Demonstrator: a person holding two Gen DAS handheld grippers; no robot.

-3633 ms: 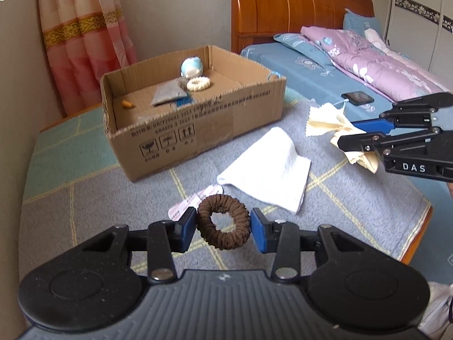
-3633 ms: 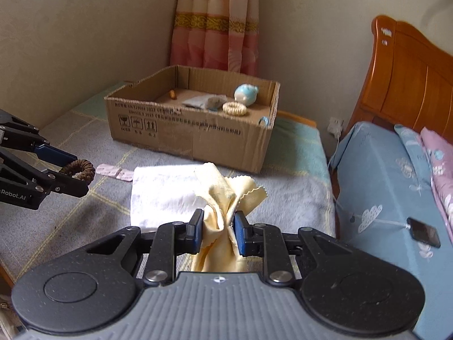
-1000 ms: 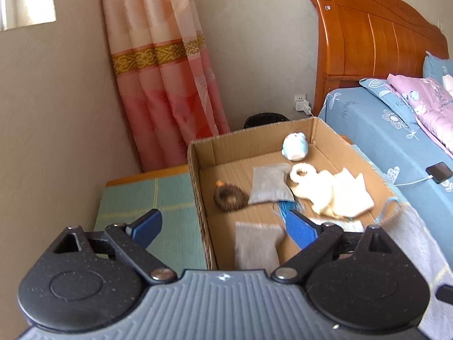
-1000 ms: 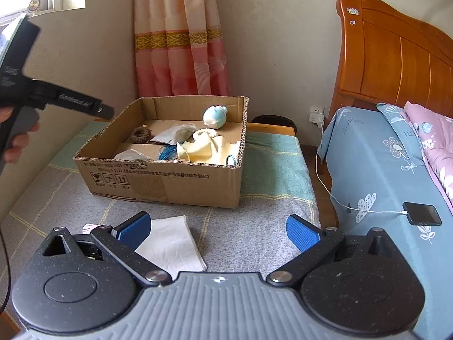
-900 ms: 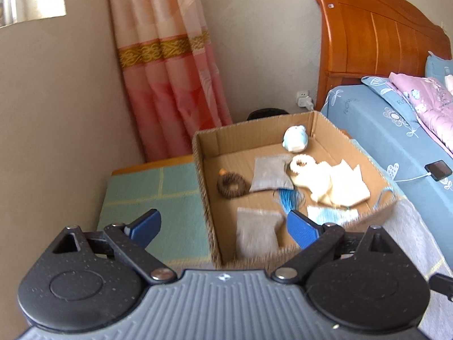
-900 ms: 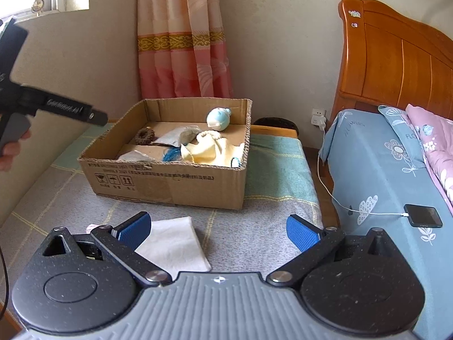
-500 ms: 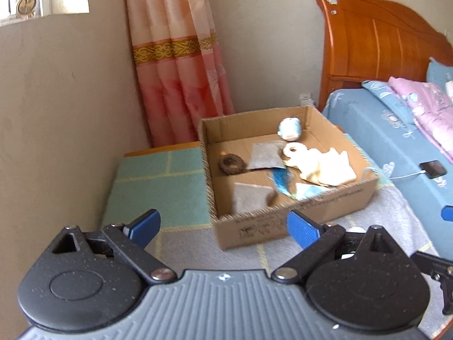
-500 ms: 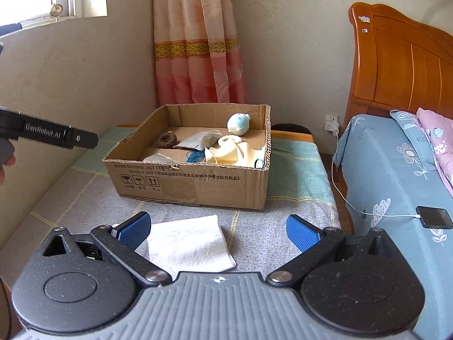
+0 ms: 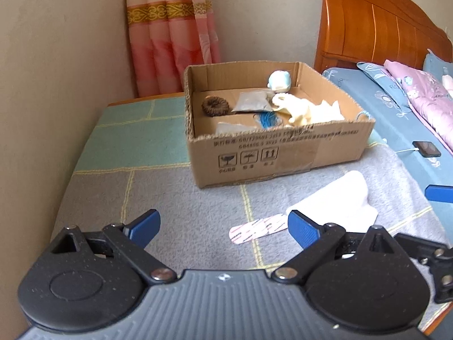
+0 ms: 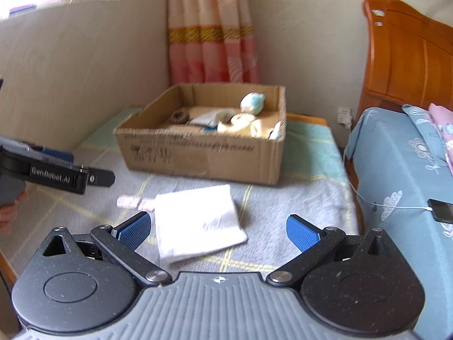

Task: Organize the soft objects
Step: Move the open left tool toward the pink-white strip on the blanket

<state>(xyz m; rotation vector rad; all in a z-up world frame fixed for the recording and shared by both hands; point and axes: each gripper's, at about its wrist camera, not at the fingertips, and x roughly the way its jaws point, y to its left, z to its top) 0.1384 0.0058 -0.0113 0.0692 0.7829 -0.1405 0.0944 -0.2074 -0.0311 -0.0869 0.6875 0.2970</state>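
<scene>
both grippers pulled back from cardboard box (image 9: 277,153), scrunchie (image 9: 215,106) and yellow cloth (image 9: 308,111) now inside.
left gripper (image 9: 223,226) and right gripper (image 10: 218,231) spread wide, empty; white towel (image 10: 198,223) on blanket (image 9: 170,212).

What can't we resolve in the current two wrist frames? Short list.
- Cardboard box print: right wrist view, motion blur makes it unreadable.
- Pale item behind the box's near wall: left wrist view, the wall hides most of it.
- Pink patterned strip: left wrist view, one end hidden by the left gripper finger; what it is stays unclear.
- Right gripper: left wrist view, cut by the frame edge.
</scene>
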